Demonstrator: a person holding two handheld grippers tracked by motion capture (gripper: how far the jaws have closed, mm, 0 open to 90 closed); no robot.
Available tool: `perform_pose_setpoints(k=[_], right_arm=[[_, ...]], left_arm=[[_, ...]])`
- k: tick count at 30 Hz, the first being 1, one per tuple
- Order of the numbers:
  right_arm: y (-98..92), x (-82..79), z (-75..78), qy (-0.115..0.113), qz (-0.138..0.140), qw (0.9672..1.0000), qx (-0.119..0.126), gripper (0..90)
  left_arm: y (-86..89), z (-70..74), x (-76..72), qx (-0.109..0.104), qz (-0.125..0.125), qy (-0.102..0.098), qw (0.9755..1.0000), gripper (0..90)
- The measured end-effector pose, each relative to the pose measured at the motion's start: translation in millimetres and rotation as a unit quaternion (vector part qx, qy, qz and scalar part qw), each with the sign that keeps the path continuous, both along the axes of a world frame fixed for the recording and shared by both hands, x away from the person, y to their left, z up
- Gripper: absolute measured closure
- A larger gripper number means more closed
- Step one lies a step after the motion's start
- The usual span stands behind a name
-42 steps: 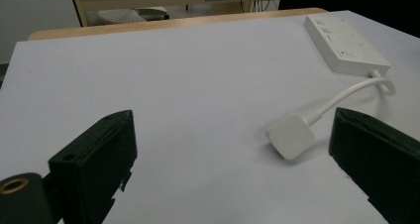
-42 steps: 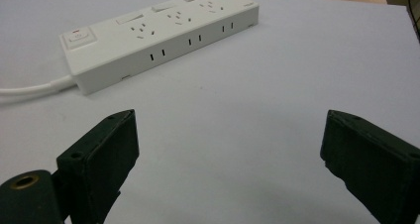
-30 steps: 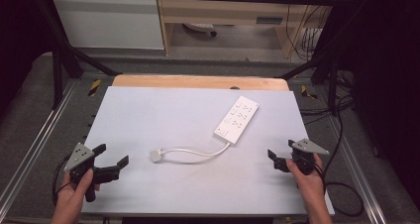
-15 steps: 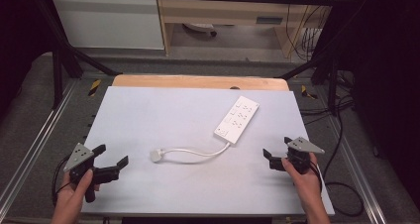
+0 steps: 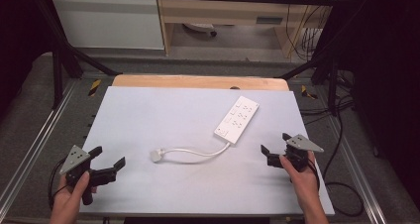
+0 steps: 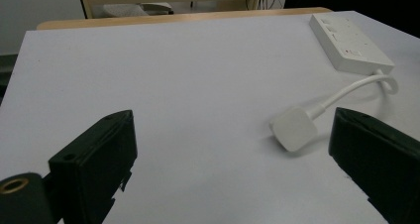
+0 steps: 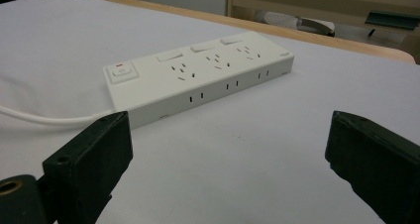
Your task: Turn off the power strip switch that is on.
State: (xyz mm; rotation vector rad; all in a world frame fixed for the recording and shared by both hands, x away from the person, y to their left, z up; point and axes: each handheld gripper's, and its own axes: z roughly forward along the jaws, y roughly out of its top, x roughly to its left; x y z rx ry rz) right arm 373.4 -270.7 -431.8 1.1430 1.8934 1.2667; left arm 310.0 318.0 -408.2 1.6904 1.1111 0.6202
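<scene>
Right gripper closing in on the power strip; left gripper holding station.

Your right gripper, jaws spread and empty, has edged inward from the table's right margin toward the power strip, which lies flat and untouched at right of centre; its cord curls to the plug near the middle; your left gripper, also released, has stayed at the near-left corner, aimed at the plug; approach under way, no grasp yet.
</scene>
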Motion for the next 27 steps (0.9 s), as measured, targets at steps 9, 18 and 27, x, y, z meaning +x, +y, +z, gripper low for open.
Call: perform_pose_setpoints(k=[9,18,27], right_arm=[[15.7,-3.2,9.5,-0.007,0.011,0.9999,0.001,2.8],[34.3,-5.2,25.2,-0.014,0.025,0.9996,-0.001,4.4],[42.8,1.7,41.8,-0.010,0.023,0.9996,0.012,4.8]], left_arm=[[0.4,-0.4,-0.3,-0.002,0.000,0.001,1.0000,4.6],[1.0,-0.8,-0.4,0.001,0.001,0.001,1.0000,4.6],[1.4,-0.9,-0.6,0.002,0.000,0.001,1.0000,4.6]])
